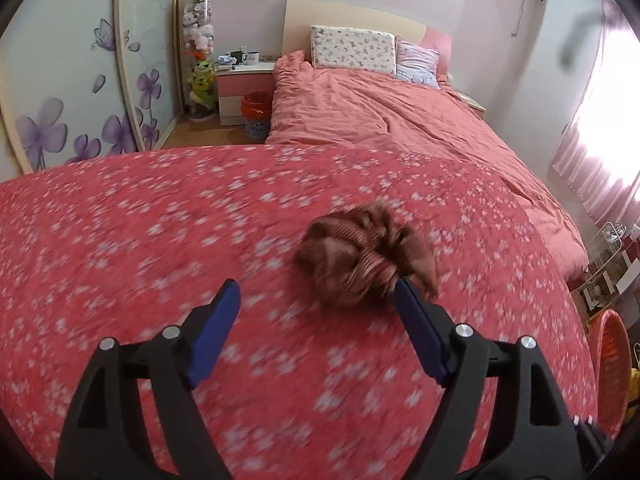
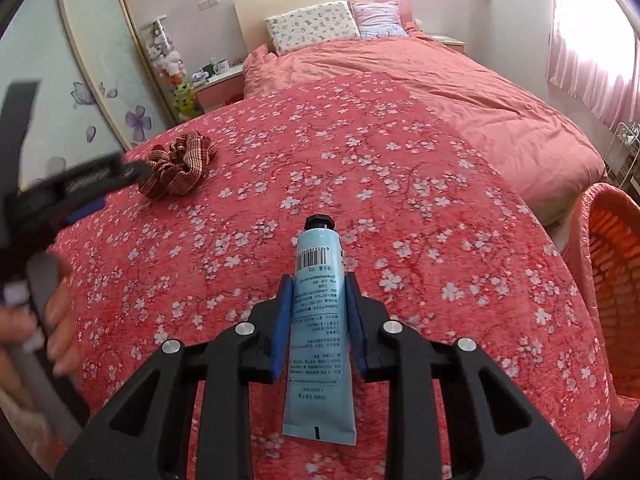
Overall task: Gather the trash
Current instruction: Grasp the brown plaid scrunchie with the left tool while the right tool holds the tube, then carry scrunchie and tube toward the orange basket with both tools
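A brown checked scrunchie (image 1: 366,254) lies on the red flowered blanket (image 1: 160,240). My left gripper (image 1: 316,292) is open, and its right fingertip touches the scrunchie's near edge. In the right wrist view the scrunchie (image 2: 180,170) lies at the left, with the left gripper (image 2: 120,184) reaching it from the left. My right gripper (image 2: 318,284) is shut on a light blue tube (image 2: 318,320) with a black cap, which points away from me just above the blanket (image 2: 400,200).
An orange basket (image 2: 616,272) stands at the blanket's right edge, also in the left wrist view (image 1: 612,364). A bed with a pink duvet (image 1: 380,112) and pillows lies beyond. A small bin (image 1: 256,114) stands by the nightstand (image 1: 240,80). A wardrobe is at the left.
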Action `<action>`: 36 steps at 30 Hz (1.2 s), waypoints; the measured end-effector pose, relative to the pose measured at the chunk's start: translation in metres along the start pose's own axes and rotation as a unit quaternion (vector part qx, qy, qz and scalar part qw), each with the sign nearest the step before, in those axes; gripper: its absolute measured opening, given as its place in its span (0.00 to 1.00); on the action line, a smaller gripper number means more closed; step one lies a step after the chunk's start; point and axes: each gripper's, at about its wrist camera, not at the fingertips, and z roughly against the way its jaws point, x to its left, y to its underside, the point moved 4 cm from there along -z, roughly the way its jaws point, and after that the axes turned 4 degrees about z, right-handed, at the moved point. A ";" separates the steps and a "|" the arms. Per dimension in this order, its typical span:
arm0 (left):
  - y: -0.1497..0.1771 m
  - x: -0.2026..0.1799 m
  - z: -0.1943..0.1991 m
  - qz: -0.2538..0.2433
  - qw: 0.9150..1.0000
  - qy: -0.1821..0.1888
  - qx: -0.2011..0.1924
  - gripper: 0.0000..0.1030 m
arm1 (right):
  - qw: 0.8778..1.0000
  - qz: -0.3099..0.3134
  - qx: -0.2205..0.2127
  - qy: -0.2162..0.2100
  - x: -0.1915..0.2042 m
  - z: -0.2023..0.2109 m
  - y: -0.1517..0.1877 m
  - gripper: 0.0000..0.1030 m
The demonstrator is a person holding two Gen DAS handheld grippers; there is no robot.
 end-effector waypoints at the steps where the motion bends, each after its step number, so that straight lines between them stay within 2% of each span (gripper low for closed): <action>1: -0.003 -0.003 -0.004 0.002 1.000 0.002 0.002 0.76 | 1.000 0.003 -0.002 0.000 0.000 0.000 0.001 0.26; 6: -0.017 -0.010 -0.025 0.015 1.000 -0.010 0.009 0.74 | 1.000 0.002 -0.004 -0.005 -0.004 0.001 0.002 0.26; 8: -0.019 -0.008 -0.034 0.019 1.000 -0.011 0.021 0.63 | 1.000 0.003 -0.003 -0.006 -0.006 0.004 0.005 0.26; 11: -0.015 -0.006 -0.045 0.024 0.999 -0.008 0.041 0.55 | 1.000 0.005 -0.003 -0.007 -0.007 0.005 0.005 0.26; 16: -0.013 -0.014 -0.049 0.010 0.999 -0.016 0.029 0.51 | 1.000 0.005 -0.003 -0.006 -0.006 0.004 0.004 0.26; 23: -0.012 -0.019 -0.050 0.005 1.000 -0.022 0.020 0.37 | 1.000 0.004 -0.003 -0.006 -0.006 0.004 0.004 0.26; 32: -0.010 -0.018 -0.048 0.005 1.000 -0.023 0.019 0.36 | 1.000 0.003 -0.004 -0.004 -0.004 -0.001 -0.001 0.26; 36: -0.009 -0.018 -0.045 0.002 1.000 -0.020 0.017 0.28 | 1.000 -0.003 -0.004 -0.015 -0.007 -0.001 -0.002 0.26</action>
